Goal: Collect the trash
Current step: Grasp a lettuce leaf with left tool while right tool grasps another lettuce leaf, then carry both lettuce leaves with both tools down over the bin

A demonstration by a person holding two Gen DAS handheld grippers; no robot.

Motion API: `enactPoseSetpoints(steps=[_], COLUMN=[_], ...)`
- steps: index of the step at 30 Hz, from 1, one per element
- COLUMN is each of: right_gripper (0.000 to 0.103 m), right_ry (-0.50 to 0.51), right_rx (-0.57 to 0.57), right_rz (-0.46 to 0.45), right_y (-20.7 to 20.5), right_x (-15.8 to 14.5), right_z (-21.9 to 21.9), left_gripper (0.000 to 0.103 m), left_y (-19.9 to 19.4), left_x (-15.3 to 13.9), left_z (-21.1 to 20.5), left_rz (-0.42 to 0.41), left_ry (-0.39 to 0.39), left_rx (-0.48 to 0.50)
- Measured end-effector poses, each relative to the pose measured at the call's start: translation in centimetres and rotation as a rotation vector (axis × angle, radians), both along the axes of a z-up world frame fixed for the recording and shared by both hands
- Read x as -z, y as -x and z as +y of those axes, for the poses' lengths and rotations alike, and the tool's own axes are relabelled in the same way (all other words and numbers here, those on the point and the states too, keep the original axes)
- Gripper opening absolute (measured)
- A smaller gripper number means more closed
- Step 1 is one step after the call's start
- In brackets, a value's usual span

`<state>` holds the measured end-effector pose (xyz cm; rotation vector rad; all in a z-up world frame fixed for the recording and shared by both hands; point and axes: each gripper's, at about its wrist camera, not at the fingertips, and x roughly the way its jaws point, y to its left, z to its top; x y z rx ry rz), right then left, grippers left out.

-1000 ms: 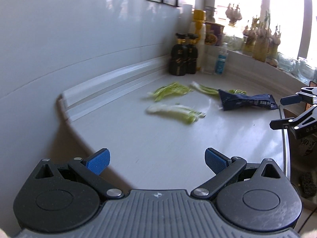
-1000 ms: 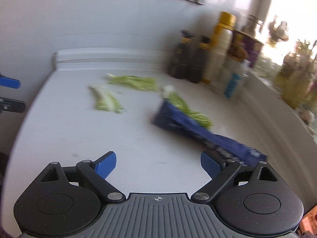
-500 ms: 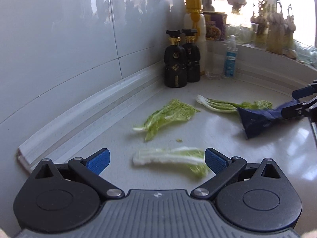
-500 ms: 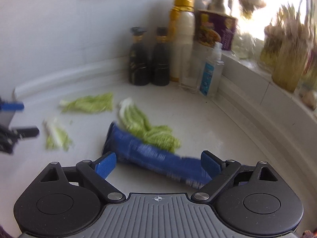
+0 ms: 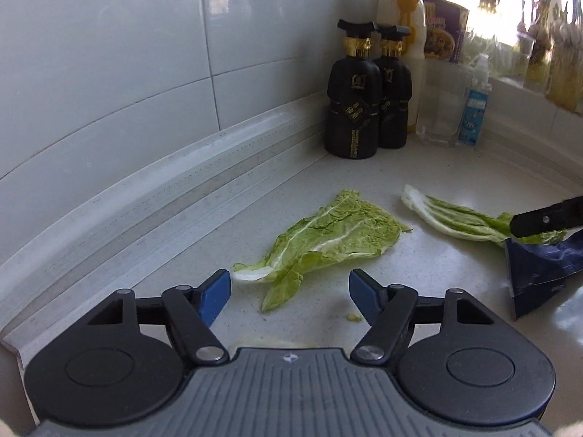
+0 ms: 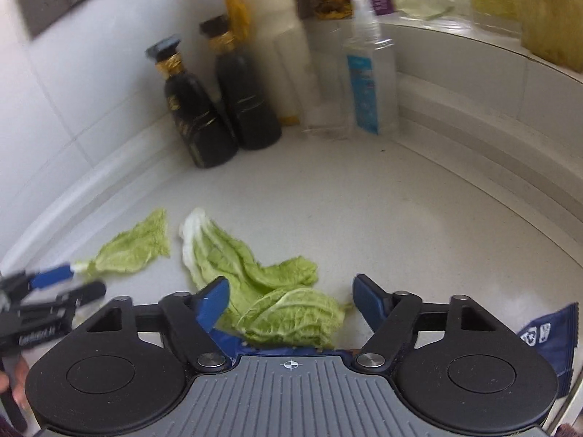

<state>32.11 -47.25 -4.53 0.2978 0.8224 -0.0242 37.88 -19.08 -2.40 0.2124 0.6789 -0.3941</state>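
Closing now: both grippers' fingers (image 5: 217, 298), over leaves (image 5: 328, 235).

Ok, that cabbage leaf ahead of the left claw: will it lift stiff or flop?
Probably floppy: the leaf lies flat, thin and crinkled on the counter. Its white stem end looks firmer, so pinch there. Likely very light; the torn edges may rip.

Three pieces of trash lie on the bench — a broad, crinkled green cabbage leaf (image 5: 328, 235) flat on it, a narrower white-ribbed leaf (image 5: 462, 218) right of it, whose leafy end overlaps a crumpled dark blue wrapper (image 5: 543, 269).
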Motion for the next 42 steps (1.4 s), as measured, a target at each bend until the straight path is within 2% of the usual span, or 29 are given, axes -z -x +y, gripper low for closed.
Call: enactPoseSetpoints(steps=[2, 4, 5, 6, 8, 9, 10, 11, 15, 19, 24, 33, 42], right_gripper=[0.064, 0.048, 0.044, 0.042, 0.038, 0.032, 0.017, 0.015, 0.011, 0.009, 0.009, 0.008, 0.008], right_ry=[0.030, 0.074, 0.093, 0.115, 0.163, 0.170, 0.168, 0.147, 0.190, 0.164, 0.162, 0.177, 0.206], right_rx=[-0.027, -0.064, -0.084, -0.094, -0.108, -0.114, -0.123, -0.134, -0.127, -0.104, -0.096, -0.104, -0.131], right_rz=[-0.003, -0.007, -0.011, -0.015, -0.028, -0.036, -0.042, -0.041, -0.043, -0.079, -0.123, -0.176, -0.246], right_y=[0.1, 0.4, 0.5, 0.6, 0.9, 0.9, 1.0, 1.0, 0.8, 1.0, 1.7, 3.1, 5.5], right_x=[0.0, -0.1, 0.0, 0.0, 0.1, 0.1, 0.0, 0.0, -0.3, -1.5, -3.6, -6.8, -11.2], right_z=[0.5, 1.2, 1.6, 2.0, 2.6, 2.8, 2.9, 3.0, 3.8, 3.6, 3.6, 5.0, 7.6], left_gripper=[0.064, 0.060, 0.053, 0.042, 0.029, 0.020, 0.016, 0.013, 0.006, 0.006, 0.006, 0.006, 0.006], left_y=[-0.3, -0.5, -0.5, -0.6, -0.6, -0.5, -0.3, -0.1, 0.5, 0.7, 1.1, 2.8, 4.8], left_x=[0.2, 0.3, 0.3, 0.3, 0.3, 0.2, 0.1, 0.0, -0.4, -1.5, -3.3, -5.7, -8.3], left_z=[-0.2, 0.0, 0.3, 0.4, 0.6, 0.5, 0.4, 0.1, -0.8, -0.5, 0.1, 1.9, 3.7], left_rz=[-0.001, 0.002, 0.001, 0.004, 0.013, 0.012, 0.015, 0.014, -0.004, -0.011, -0.043, -0.063, -0.067], left_ry=[-0.012, 0.007, 0.015, 0.030, 0.052, 0.047, 0.045, 0.033, -0.009, 0.032, 0.047, 0.081, 0.097], left_rx=[-0.002, -0.011, -0.023, -0.028, -0.029, -0.023, -0.011, -0.011, -0.018, -0.038, -0.049, -0.068, -0.074])
